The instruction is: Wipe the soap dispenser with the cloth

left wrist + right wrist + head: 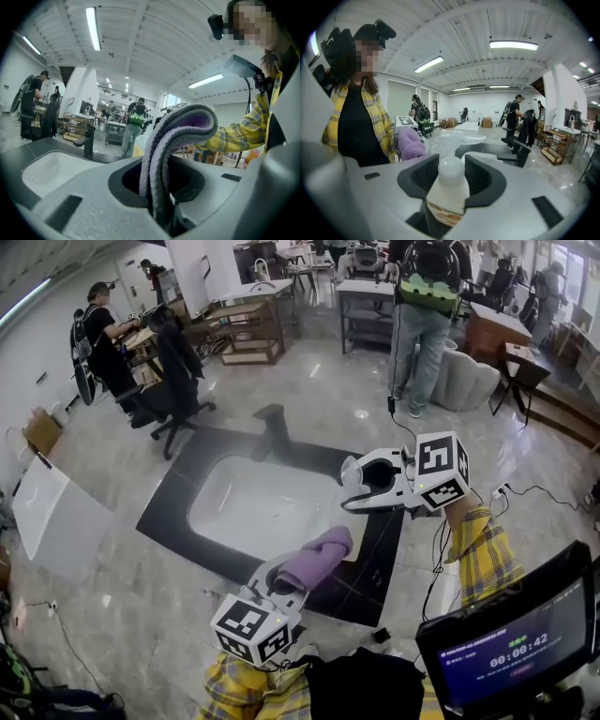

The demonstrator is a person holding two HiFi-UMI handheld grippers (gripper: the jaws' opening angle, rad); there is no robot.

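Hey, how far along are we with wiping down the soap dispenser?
Done: both pickups. The left gripper is shut on the purple cloth, and the right gripper is shut on the soap dispenser, held up near the sink. In hand: lining them up; cloth and dispenser are not yet touching. Left: the wiping itself.

The right tool [452, 174] has a white soap dispenser [449, 190] between its dark ribbed jaws. Both pads sit against the bottle's sides. Its rounded top points away from the camera, and an orange-printed label shows near its base. Past the left jaw, a purple cloth [410, 143] is bunched beside a person [356, 126] in a yellow plaid shirt. Ahead lies a white sink [459, 138] set in a dark tabletop [479, 148].
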